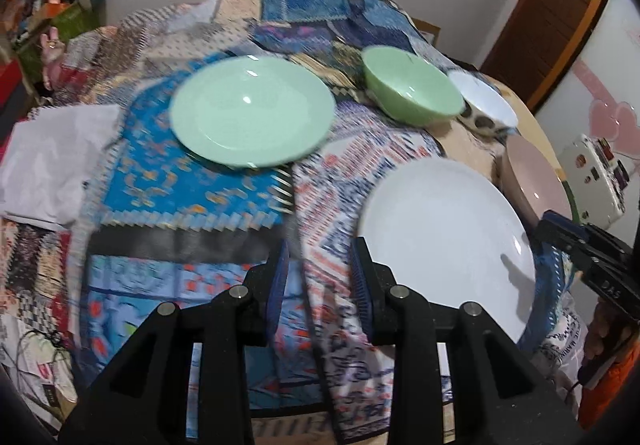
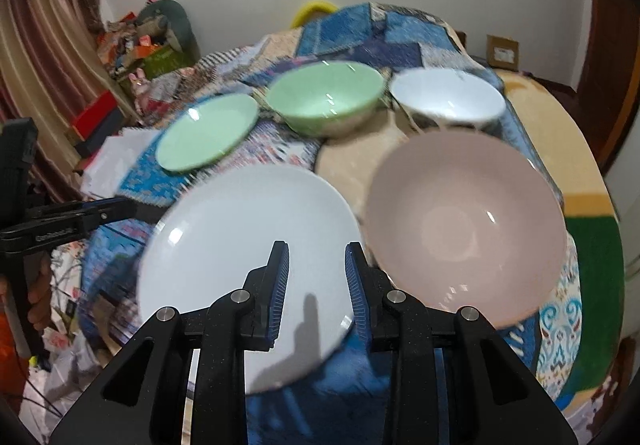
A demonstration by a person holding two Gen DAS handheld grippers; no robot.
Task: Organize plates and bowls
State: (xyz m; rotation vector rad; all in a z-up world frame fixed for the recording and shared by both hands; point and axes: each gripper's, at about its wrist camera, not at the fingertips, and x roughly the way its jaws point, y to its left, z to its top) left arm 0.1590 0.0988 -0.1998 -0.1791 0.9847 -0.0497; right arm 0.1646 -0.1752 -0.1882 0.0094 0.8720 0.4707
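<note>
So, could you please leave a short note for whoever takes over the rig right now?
Left gripper: nothing between its fingers, above the patterned cloth.
Right gripper: nothing held, above the white plate.
Dishes, all separate on the cloth: green plate far left, green bowl and white bowl at the back, white plate and pink bowl nearest.
Done: nothing stacked.
Left: probably plate onto plate, then nest the bowls.
</note>
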